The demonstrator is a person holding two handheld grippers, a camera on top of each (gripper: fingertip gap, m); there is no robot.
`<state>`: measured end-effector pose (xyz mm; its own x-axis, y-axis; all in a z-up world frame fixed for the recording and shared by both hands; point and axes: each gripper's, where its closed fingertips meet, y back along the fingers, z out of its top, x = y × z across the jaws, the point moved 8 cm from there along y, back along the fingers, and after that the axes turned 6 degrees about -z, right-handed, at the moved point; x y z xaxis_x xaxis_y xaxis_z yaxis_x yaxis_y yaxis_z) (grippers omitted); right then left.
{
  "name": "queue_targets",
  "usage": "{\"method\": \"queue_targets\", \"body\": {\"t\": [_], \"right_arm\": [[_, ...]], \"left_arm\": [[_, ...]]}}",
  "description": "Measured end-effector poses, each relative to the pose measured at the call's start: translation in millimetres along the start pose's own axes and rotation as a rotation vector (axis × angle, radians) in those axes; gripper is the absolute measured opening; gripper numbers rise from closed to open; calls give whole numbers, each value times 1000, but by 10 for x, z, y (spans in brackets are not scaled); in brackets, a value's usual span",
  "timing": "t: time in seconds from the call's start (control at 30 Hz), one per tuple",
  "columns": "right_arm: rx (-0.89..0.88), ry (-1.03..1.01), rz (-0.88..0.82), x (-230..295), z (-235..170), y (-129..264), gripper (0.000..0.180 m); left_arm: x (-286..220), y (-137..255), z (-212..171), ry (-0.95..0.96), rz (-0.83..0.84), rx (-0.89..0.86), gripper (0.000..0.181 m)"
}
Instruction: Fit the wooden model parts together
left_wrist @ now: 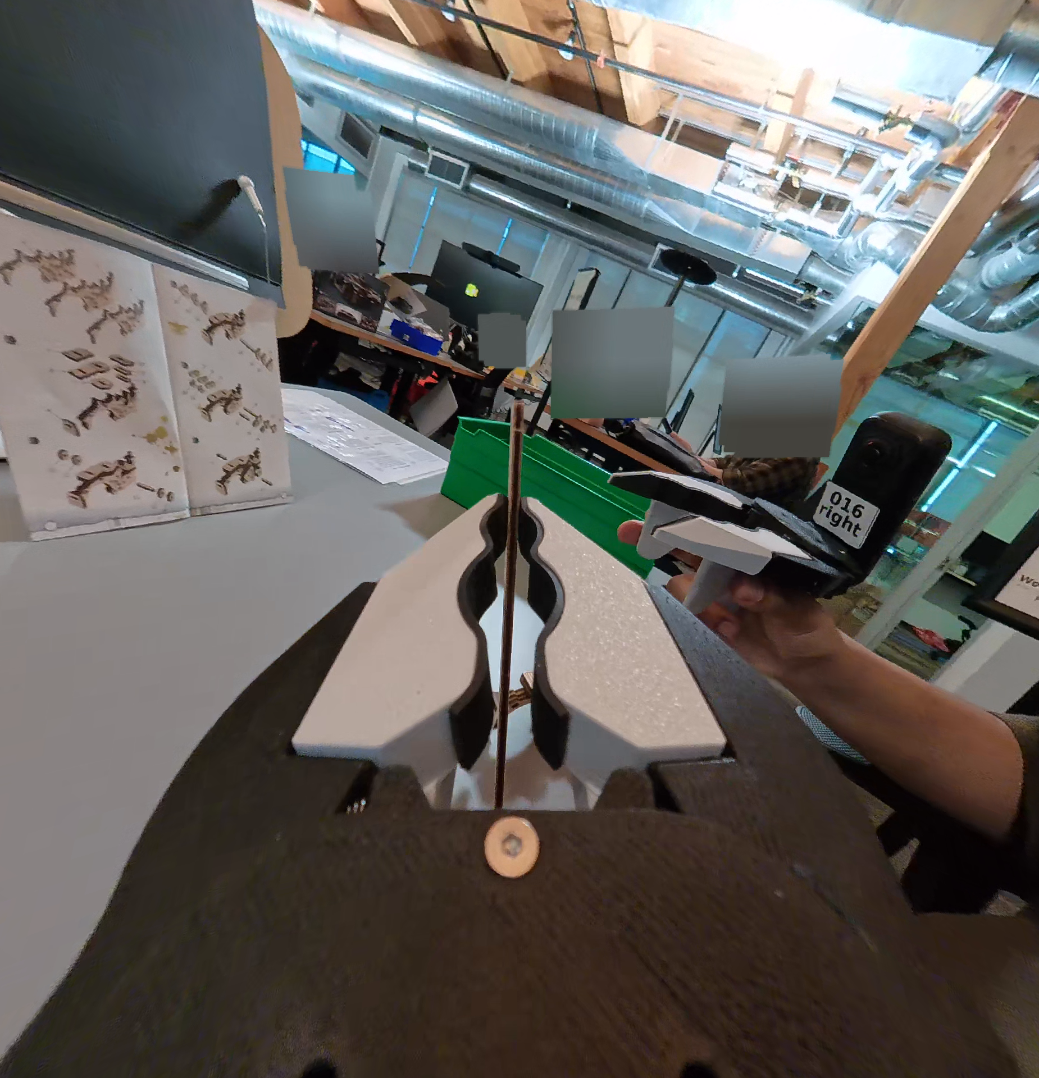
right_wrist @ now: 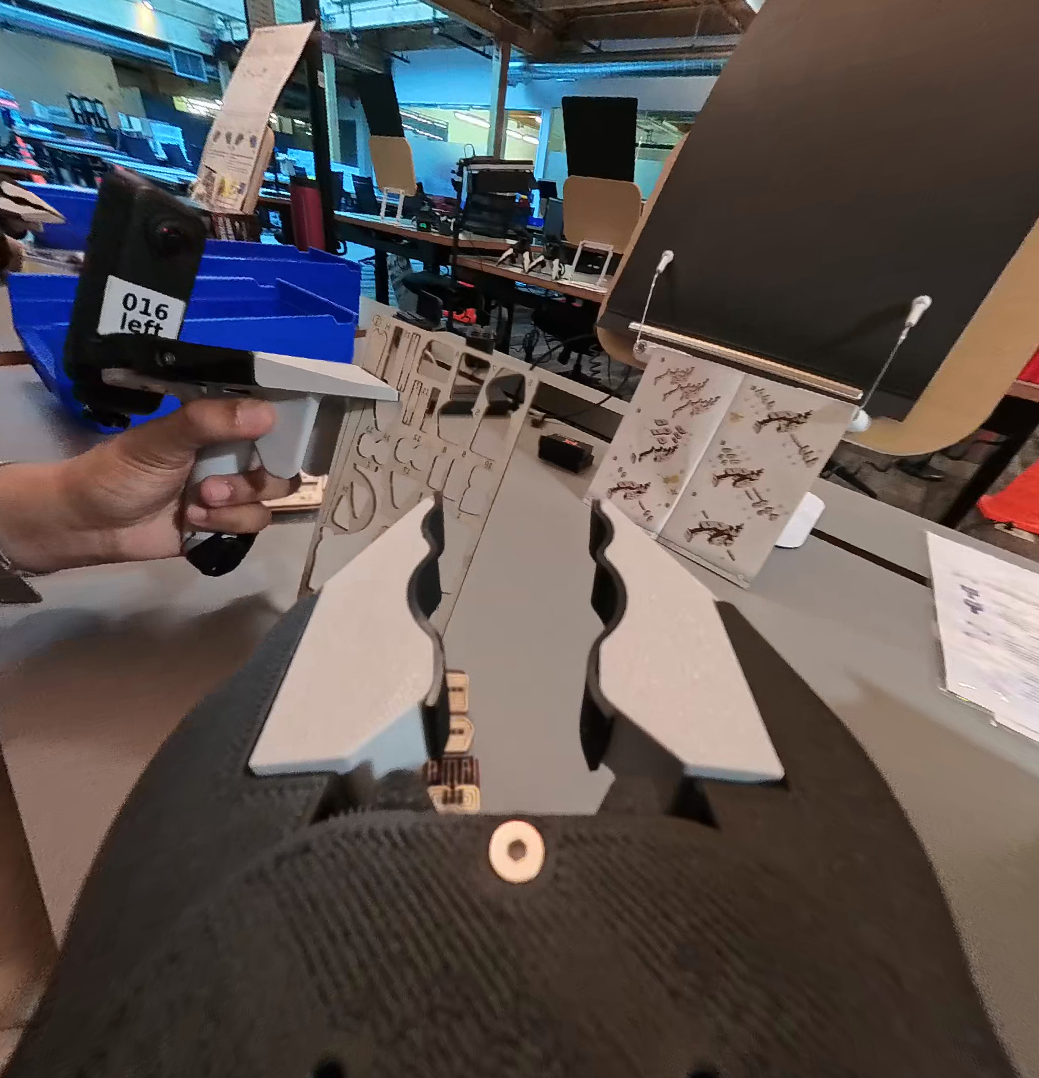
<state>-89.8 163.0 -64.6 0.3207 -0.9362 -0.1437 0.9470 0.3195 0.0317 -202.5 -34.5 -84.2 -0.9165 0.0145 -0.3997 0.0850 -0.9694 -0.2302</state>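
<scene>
Between the jaws of the left gripper [left_wrist: 508, 519] stands a thin wooden parts sheet [left_wrist: 510, 612], seen edge-on as a dark line from that gripper's own camera; the jaws are closed on it, pinching it upright so its flat face turns toward the other tool. From the right wrist view the same sheet [right_wrist: 441, 431] shows its laser-cut outlines, several already empty, and it is held up over the grey worktop [right_wrist: 540, 560] rather than lying flat, probably so that a piece can be pushed or pulled out of it; the left hand [right_wrist: 138, 496] grips the handle beneath. The right gripper [right_wrist: 514, 513] has its jaws spread wide with nothing between them, its left finger tip near the sheet's lower edge, apparently lined up to take a part. Small cut wooden pieces [right_wrist: 454, 752] lie on the worktop below the right jaws. An instruction sheet [right_wrist: 721, 461] stands propped against a dark board, facing the person for reference; a blue bin [right_wrist: 284, 309] sits behind the left gripper and a green bin [left_wrist: 540, 478] farther along.
</scene>
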Motion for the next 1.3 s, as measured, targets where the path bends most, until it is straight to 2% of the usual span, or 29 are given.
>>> {"method": "queue_targets", "body": {"t": [0.17,0.4,0.53,0.7,0.83,0.97,1.07,1.3], "right_arm": [[-5,-23,47,74,31,-123,52],[17,-58,142,307,80,-464,75],[53,-144,346,607,124,-635,71],[43,-245,499,837,167,-725,50],[47,-341,519,833,119,-758,36],[82,-380,526,782,74,-758,37],[111,-390,489,741,15,-750,44],[150,-407,468,619,-15,-687,41]], "left_arm": [[-51,165,47,-8,18,-42,0],[-269,477,81,10,-49,-110,0],[-361,603,34,34,-70,-97,0],[-476,655,-29,-8,-30,-60,0],[-519,631,-47,-16,1,-60,0],[-502,582,-80,-6,21,-43,0],[-480,500,-127,3,43,-12,0],[-452,380,-164,46,15,-5,0]]}}
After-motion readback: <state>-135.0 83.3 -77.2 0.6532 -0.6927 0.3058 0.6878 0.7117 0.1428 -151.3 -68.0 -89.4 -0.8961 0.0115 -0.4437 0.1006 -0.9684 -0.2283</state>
